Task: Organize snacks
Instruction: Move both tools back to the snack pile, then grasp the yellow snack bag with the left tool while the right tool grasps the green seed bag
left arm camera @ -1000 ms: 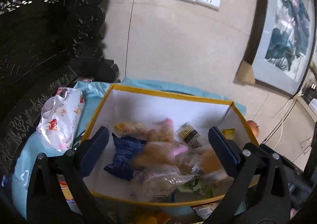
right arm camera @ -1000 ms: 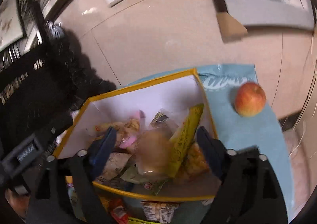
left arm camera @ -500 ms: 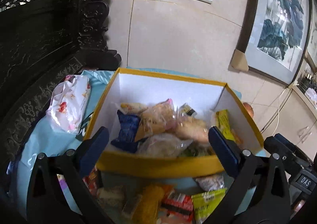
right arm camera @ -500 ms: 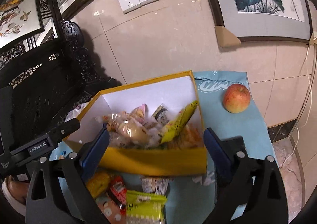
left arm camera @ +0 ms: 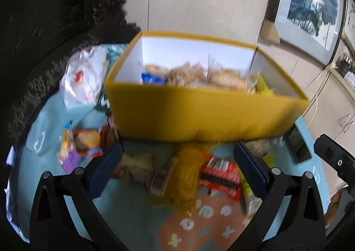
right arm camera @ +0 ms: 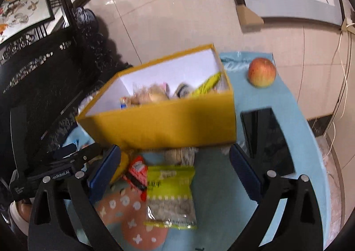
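A yellow box (left arm camera: pixel 199 115) with white inside walls holds several snack packets; it also shows in the right wrist view (right arm camera: pixel 168 122). In front of it loose snacks lie on the blue table cloth: a yellow packet (left arm camera: pixel 188 173), a red packet (left arm camera: pixel 219 175) and a brown packet (left arm camera: pixel 137 164). In the right wrist view a green packet (right arm camera: pixel 169 195) and a red packet (right arm camera: pixel 137 173) lie there. My left gripper (left arm camera: pixel 177 171) is open and empty above the loose snacks. My right gripper (right arm camera: pixel 175 173) is open and empty above the green packet.
A white plastic bag (left arm camera: pixel 84 75) lies left of the box, with orange packets (left arm camera: pixel 88 142) in front of it. An apple (right arm camera: pixel 262 72) and a black phone (right arm camera: pixel 266 142) lie right of the box. Dark carved furniture (right arm camera: pixel 44 73) stands at the left, the wall behind.
Both grippers have pulled back and lowered from over the box to the loose snacks in front of it. Both stay open and empty.
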Demonstrator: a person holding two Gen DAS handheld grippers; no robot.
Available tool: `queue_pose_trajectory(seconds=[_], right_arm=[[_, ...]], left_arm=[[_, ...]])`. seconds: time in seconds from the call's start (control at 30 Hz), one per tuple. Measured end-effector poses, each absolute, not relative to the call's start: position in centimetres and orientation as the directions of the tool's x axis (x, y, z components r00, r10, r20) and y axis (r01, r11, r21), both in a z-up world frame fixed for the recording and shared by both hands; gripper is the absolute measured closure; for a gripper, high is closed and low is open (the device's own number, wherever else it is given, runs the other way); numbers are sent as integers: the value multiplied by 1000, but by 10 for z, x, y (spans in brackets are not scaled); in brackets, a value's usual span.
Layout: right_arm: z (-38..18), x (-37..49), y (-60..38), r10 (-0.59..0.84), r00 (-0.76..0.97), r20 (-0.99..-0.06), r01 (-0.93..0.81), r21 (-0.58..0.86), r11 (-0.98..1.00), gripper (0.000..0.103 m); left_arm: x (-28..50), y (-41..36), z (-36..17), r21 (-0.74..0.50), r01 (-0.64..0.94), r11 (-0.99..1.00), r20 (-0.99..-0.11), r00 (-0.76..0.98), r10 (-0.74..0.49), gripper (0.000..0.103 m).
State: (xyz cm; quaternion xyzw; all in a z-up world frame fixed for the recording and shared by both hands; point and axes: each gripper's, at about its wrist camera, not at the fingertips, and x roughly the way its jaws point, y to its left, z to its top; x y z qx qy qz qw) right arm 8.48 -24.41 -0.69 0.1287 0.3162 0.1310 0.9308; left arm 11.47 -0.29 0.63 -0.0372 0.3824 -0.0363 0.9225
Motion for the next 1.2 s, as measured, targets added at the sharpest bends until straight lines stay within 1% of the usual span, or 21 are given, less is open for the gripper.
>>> queue_pose_trajectory(seconds=[0.13, 0.23, 0.43, 0.53, 0.57, 0.6, 0.63, 0.67, 0.77, 0.9, 0.93, 1.0, 1.03, 1.07, 1.13, 1.2], right_arm=[[-23, 84, -243, 320, 752, -576, -156, 317, 935, 5], [-35, 88, -251, 338, 743, -577, -144, 354, 924, 5], [-48, 93, -262, 361, 734, -575, -125, 409, 904, 5], [-48, 93, -259, 364, 730, -579, -137, 399, 907, 5], [-48, 92, -256, 362, 730, -579, -142, 390, 910, 5], [-48, 91, -254, 357, 730, -582, -147, 376, 915, 5], [-48, 91, -252, 356, 728, -585, -151, 369, 917, 5], [-49, 92, -250, 359, 724, -589, -157, 366, 917, 5], [-50, 92, -248, 368, 715, -594, -164, 370, 914, 5], [-53, 93, -250, 364, 713, -599, -151, 375, 914, 5], [-55, 94, -249, 360, 706, -609, -147, 371, 917, 5], [-59, 97, -246, 360, 685, -634, -146, 364, 920, 5], [-60, 98, -245, 361, 677, -641, -148, 362, 920, 5], [-61, 99, -243, 360, 670, -649, -153, 354, 923, 5], [-62, 99, -238, 346, 662, -665, -165, 321, 933, 5], [-64, 99, -227, 310, 648, -695, -177, 259, 950, 5]], left_arm=[[115, -1, -13, -92, 35, 995, -732, 675, -91, 2], [117, -3, -24, -83, 39, 996, -746, 660, -88, 2], [118, -12, -32, 11, 64, 998, -724, 689, -36, 2], [121, -20, -38, 98, 72, 993, -712, 702, 19, 2], [120, -23, -39, 113, 82, 990, -707, 706, 22, 7], [118, -28, -39, 120, 107, 987, -702, 712, 9, 16], [117, -32, -40, 107, 143, 984, -711, 703, -25, 38], [117, -36, -44, 94, 175, 980, -730, 682, -52, 47], [119, -40, -50, 134, 176, 975, -727, 687, -24, 45], [136, -25, -57, 33, 163, 986, -757, 648, -82, 46], [141, -22, -60, 12, 168, 986, -765, 637, -99, 54], [147, -16, -66, -24, 169, 985, -775, 620, -125, 59], [146, -15, -65, -23, 159, 987, -776, 620, -118, 61], [141, -13, -63, -26, 142, 990, -775, 622, -110, 62], [132, -10, -58, -77, 142, 987, -765, 626, -149, 63], [118, -8, -48, -89, 159, 983, -741, 650, -172, 63]])
